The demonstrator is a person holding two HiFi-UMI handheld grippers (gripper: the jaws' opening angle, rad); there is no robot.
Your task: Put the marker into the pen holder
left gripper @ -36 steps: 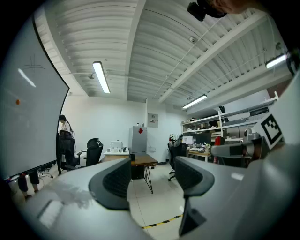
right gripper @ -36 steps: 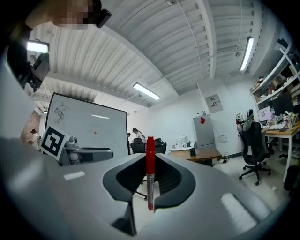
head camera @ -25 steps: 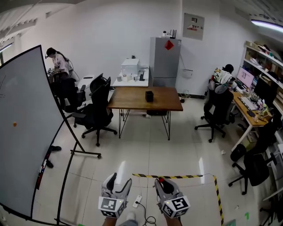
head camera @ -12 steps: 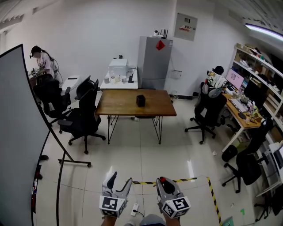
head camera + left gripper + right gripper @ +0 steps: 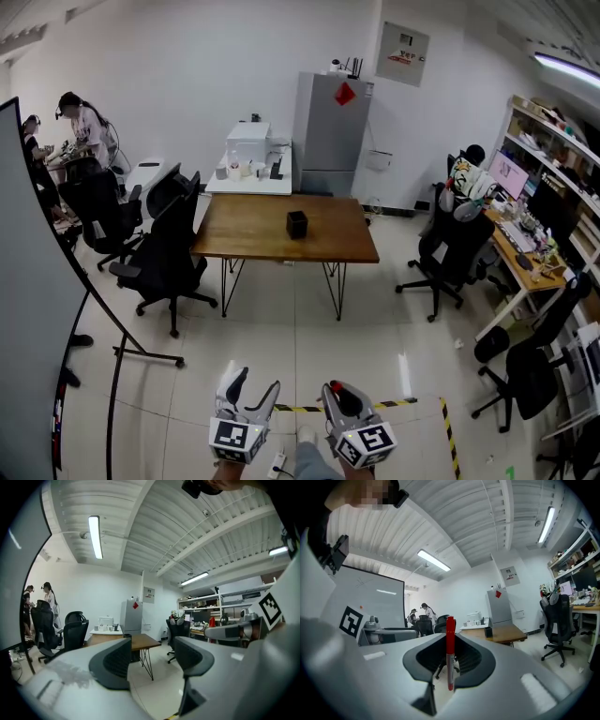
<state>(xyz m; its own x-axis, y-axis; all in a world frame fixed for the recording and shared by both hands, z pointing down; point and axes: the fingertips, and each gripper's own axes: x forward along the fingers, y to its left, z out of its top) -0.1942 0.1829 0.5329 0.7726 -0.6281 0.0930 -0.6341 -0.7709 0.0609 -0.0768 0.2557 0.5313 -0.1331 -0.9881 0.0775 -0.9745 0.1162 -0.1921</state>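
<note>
Distance is what's left: the wooden table (image 5: 253,246) stands well ahead of both tongs. The left gripper (image 5: 253,386) gapes empty; the right gripper (image 5: 339,392) is clamped. The black pen holder (image 5: 297,224) waits on that table; the red marker (image 5: 450,648), upright between the right jaws, is picked up but undelivered.

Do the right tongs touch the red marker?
Touching. The right gripper view shows the right tongs closed on the upright red marker.
</note>
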